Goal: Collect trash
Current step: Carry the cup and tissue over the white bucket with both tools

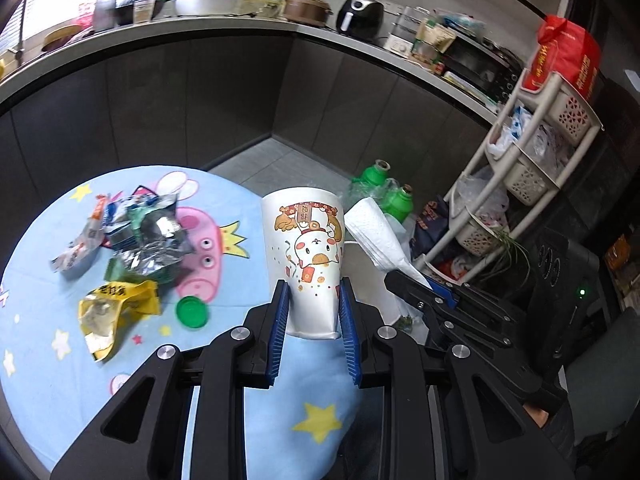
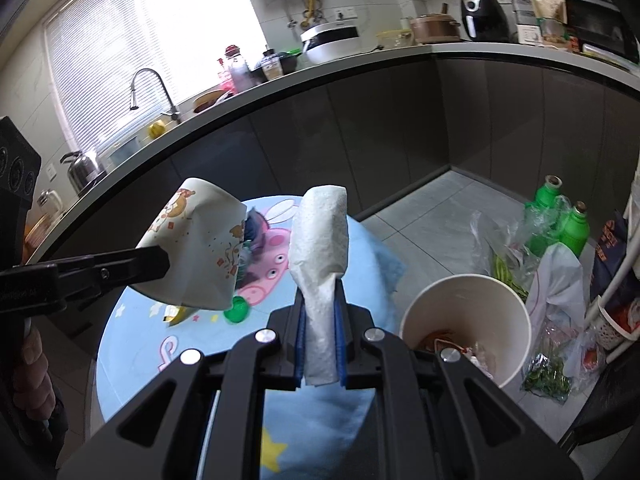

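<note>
The right gripper (image 2: 320, 344) pinches a folded paper towel (image 2: 320, 256) between its blue pads, the loose end standing up above the fingertips. Just to the right of it and lower, on the floor beside the table, stands the white bin (image 2: 466, 320), open-topped with scraps already inside. The left gripper (image 1: 314, 312) clamps a printed paper cup (image 1: 306, 248) near its base, mouth pointing away, left of the bin and above the table's blue cloth (image 1: 40, 280).

To do this step well, I judge each load should be carried fully over the bin's mouth before the pads part; the towel is light and may drift, so release it low. The cup should go in mouth-down or sideways, clear of the rim.

Farther from the bin, wrappers (image 1: 152, 236), a yellow packet (image 1: 116, 308) and a green cap (image 1: 192, 312) lie on the cloth, uncollected.
</note>
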The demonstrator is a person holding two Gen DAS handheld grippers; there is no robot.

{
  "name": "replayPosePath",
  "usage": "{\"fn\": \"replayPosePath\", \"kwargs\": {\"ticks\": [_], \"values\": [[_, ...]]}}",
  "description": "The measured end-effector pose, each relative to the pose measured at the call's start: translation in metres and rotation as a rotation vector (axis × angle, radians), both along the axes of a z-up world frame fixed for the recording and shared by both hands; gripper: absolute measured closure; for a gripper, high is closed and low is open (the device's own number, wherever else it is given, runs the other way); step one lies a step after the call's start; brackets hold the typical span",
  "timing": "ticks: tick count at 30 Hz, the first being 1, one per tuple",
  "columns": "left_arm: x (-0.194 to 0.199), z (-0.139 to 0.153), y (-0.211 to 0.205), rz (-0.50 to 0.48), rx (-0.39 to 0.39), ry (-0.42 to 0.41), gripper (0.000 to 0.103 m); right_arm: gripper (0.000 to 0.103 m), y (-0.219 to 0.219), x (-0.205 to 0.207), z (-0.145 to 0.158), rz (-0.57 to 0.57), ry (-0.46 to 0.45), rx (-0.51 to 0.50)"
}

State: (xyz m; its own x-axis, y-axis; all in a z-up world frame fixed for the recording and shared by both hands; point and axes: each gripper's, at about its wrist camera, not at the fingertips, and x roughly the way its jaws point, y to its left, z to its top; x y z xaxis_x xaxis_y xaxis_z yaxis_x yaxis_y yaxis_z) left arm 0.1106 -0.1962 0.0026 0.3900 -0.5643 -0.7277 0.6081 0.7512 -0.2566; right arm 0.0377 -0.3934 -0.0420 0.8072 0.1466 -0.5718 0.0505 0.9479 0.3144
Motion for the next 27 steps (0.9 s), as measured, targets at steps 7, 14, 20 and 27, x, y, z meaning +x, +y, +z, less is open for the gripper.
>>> {"fn": "replayPosePath", "kwargs": {"ticks": [7,14,20,27], "values": [[0.0,-0.004,-0.043,-0.078,-0.002,0.008,0.08,0.09,-0.035,-0.01,-0.015,-0.081,0.018,0.014],[0.0,-0.014,-0.089,-0.158,0.019,0.017,0.08,0.09,-0.07,-0.014,-0.039,-0.144,0.049,0.061],[0.002,-0.031,-0.127,-0.228,0.053,0.035,0.08,0.09,-0.098,-0.012,-0.067,-0.183,0.093,0.09],[0.018,-0.068,-0.168,-0.27,0.115,0.088,0.079,0.09,-0.123,0.002,-0.105,-0.201,0.146,0.107]]}}
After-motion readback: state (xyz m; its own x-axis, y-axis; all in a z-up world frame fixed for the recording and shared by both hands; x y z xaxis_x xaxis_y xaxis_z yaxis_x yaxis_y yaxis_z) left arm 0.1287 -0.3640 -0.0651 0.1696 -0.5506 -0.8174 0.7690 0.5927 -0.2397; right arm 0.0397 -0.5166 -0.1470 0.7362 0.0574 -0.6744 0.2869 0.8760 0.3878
